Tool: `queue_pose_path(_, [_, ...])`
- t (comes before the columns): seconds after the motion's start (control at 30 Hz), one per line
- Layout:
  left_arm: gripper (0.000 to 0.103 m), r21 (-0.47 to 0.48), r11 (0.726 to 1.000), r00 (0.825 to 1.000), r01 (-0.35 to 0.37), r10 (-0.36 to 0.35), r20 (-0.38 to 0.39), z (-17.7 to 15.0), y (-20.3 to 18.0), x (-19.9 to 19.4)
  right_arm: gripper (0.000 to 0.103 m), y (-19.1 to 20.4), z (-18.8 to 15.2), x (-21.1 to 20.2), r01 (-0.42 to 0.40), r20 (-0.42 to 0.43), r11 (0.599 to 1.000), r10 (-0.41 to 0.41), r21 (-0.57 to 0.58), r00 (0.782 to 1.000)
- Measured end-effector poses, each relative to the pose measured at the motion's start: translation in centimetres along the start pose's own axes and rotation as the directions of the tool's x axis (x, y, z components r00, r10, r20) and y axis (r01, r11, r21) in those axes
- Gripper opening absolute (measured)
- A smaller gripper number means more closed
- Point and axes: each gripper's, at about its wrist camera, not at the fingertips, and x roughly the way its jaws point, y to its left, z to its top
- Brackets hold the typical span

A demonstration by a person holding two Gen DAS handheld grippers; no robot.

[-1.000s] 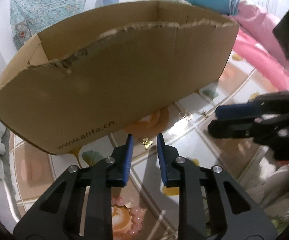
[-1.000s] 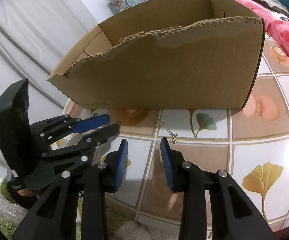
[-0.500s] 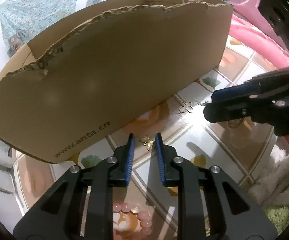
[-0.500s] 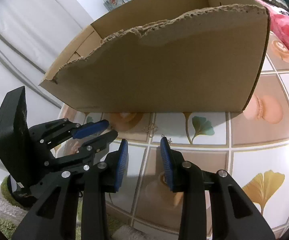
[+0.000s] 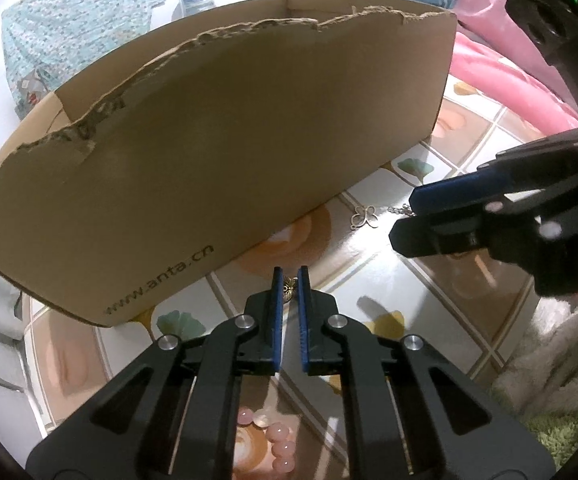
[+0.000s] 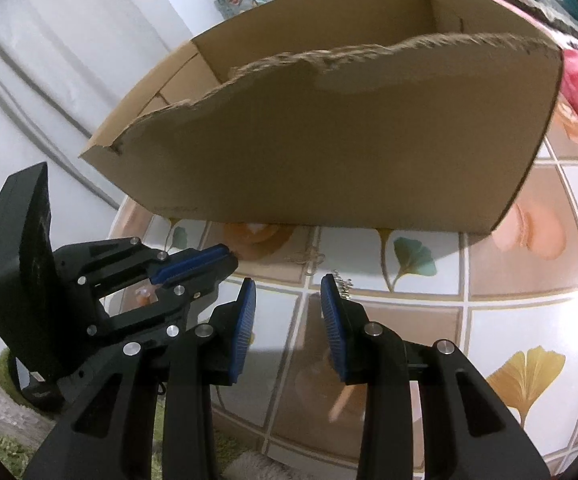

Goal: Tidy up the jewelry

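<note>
A torn brown cardboard box (image 5: pixel 217 152) stands on the tiled table; it also shows in the right wrist view (image 6: pixel 349 140). My left gripper (image 5: pixel 289 280) has its jaws nearly closed around a small gold butterfly earring (image 5: pixel 289 287) lying on the table. A silver butterfly pendant with chain (image 5: pixel 365 216) lies in front of the box; it also shows in the right wrist view (image 6: pixel 313 260). My right gripper (image 6: pixel 289 292) is open just short of it, the chain (image 6: pixel 343 282) at its right fingertip. A pink bead bracelet (image 5: pixel 277 440) lies under my left gripper.
The table (image 6: pixel 509 320) has a glossy tile pattern with ginkgo leaves. Pink bedding (image 5: pixel 501 72) lies to the right, a green rug (image 5: pixel 561 432) below the table edge. Patterned blue cloth (image 5: pixel 73 28) hangs behind the box.
My left gripper's jaws have narrowed around the gold earring. My right gripper has moved forward and closer to the silver pendant and chain. Both have come lower toward the table.
</note>
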Motion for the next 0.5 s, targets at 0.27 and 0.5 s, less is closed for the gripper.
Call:
queue_pose_path(0.27, [0.006,-0.032,0.999,1.000,0.002,-0.002,0.002,-0.3,0.8,-0.5,0.031,0.8,-0.1,1.6,-0.006,-0.043,1.000,0.005,-0.025,0.999])
queue_pose_path(0.5, [0.006,-0.045,0.999,1.000,0.010,-0.010,0.006,-0.1,1.1,-0.4,0.030,-0.1,0.5,2.3,0.059,-0.040,0.998,-0.060,-0.020,0.997])
